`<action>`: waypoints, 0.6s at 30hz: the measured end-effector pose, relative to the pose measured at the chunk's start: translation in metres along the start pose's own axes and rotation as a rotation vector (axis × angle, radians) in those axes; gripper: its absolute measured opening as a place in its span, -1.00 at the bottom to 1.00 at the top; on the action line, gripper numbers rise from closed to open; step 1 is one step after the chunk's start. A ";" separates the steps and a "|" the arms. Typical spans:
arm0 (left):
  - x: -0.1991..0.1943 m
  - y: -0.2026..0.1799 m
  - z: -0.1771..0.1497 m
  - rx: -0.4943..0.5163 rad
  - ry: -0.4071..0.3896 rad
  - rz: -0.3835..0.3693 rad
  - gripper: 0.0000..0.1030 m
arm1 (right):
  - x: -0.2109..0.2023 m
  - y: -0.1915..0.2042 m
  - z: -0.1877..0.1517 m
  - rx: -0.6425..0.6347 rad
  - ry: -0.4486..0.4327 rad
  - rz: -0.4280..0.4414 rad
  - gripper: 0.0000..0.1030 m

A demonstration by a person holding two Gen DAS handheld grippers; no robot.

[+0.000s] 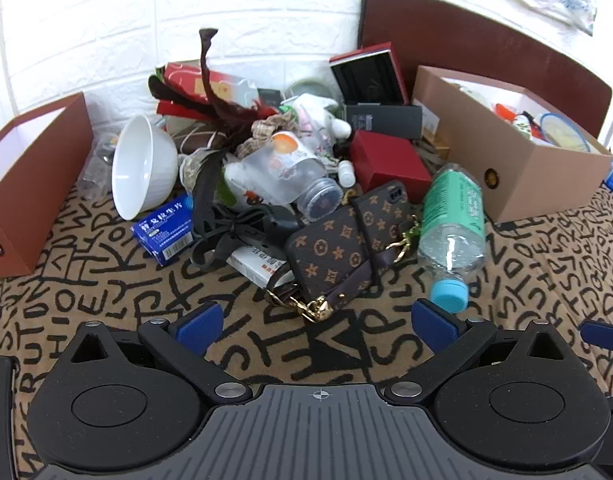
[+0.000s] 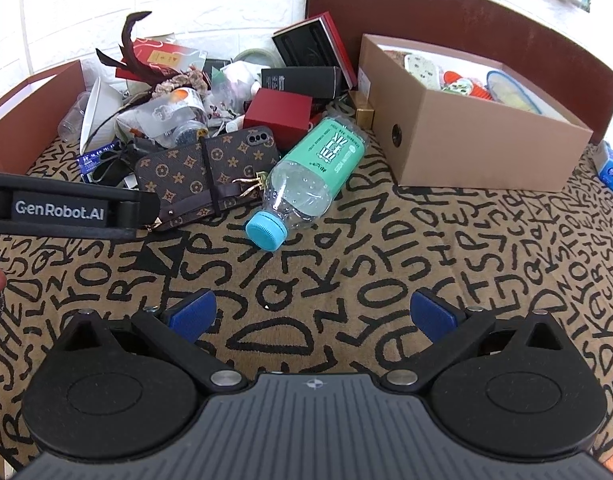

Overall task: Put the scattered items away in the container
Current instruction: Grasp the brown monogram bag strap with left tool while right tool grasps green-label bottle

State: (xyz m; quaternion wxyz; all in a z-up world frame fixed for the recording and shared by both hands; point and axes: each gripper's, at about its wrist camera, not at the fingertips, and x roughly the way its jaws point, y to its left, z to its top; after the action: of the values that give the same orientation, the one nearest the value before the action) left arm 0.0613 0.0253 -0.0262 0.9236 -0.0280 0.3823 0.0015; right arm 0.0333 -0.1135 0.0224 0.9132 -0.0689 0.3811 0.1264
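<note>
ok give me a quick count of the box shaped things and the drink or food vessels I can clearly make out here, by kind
Open cardboard boxes: 2, tan box and brown box
Small red boxes: 1, red box
Blue medicine boxes: 1, blue box
Plastic bottles: 1, green-label bottle
Clear jars: 1, jar
White bowls: 1, bowl
Total: 7

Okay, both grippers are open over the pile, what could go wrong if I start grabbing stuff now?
The clear plastic bottle with the blue cap lies on its side and may roll when nudged. The white ceramic bowl leans tilted against the clutter, so pulling nearby items could tip it. The brown patterned phone case's chain strap might snag and drag neighbours.
</note>
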 end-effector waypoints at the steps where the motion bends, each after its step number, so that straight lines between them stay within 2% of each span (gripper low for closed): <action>1: 0.003 0.001 0.001 -0.001 0.003 -0.003 1.00 | 0.004 0.000 0.001 0.002 0.005 0.003 0.99; 9: 0.022 0.001 0.025 0.031 -0.012 -0.039 1.00 | 0.030 0.004 0.014 0.006 0.024 0.027 0.99; 13: 0.032 -0.003 0.044 0.053 -0.034 -0.090 0.99 | 0.042 0.006 0.024 0.007 0.016 0.035 0.99; 18: 0.051 -0.008 0.057 0.063 -0.007 -0.154 0.92 | 0.054 0.006 0.034 0.017 0.012 0.051 0.99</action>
State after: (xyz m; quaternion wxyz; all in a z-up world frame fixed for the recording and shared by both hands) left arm 0.1376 0.0197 -0.0214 0.9228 -0.0283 0.3754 -0.0816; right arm 0.0912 -0.0906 0.0080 0.9079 -0.0522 0.3894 0.1460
